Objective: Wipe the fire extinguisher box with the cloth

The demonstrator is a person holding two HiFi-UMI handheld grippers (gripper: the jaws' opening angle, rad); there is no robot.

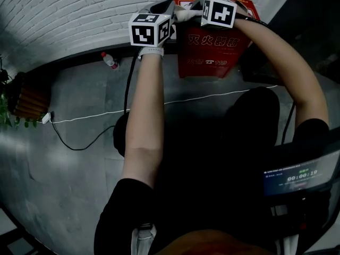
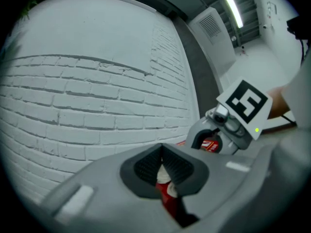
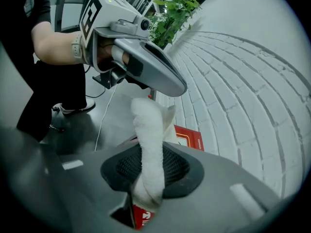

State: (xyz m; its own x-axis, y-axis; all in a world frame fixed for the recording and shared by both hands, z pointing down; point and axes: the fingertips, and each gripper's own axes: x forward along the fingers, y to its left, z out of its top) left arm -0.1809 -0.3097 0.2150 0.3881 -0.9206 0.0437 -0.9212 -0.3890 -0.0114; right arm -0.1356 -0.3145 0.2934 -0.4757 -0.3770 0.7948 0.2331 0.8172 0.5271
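Near, at the person's right hip: 1 screen [image 1: 297,174], timer reads 00:00:19, small line above it too small to read.
Floor [image 1: 58,195], left of the fire extinguisher box [image 1: 212,54]: 2 cables, 1 white cable [image 1: 106,115] and 1 black cable [image 1: 74,145].
1 bottle [image 1: 110,60] with a red cap sits against the wall base, left of the box. 1 plant [image 1: 4,110] is well left of it.

2 grippers, both up at the top of the box, 1 marker cube each.
Right gripper [image 3: 148,171]: clamped on 1 white cloth [image 3: 148,140], rolled, running up out of the jaws toward the other gripper.
Left gripper [image 2: 163,166]: jaws pinched nearly together on a small white bit of the same cloth, red of the box showing below.
In the head view the cloth spans between the two, over the box's top edge.

1 box, red, standing on the floor against the white brick wall [image 1: 79,15]. Front carries big white characters 灭火器箱. The smaller white line under them is not legible.
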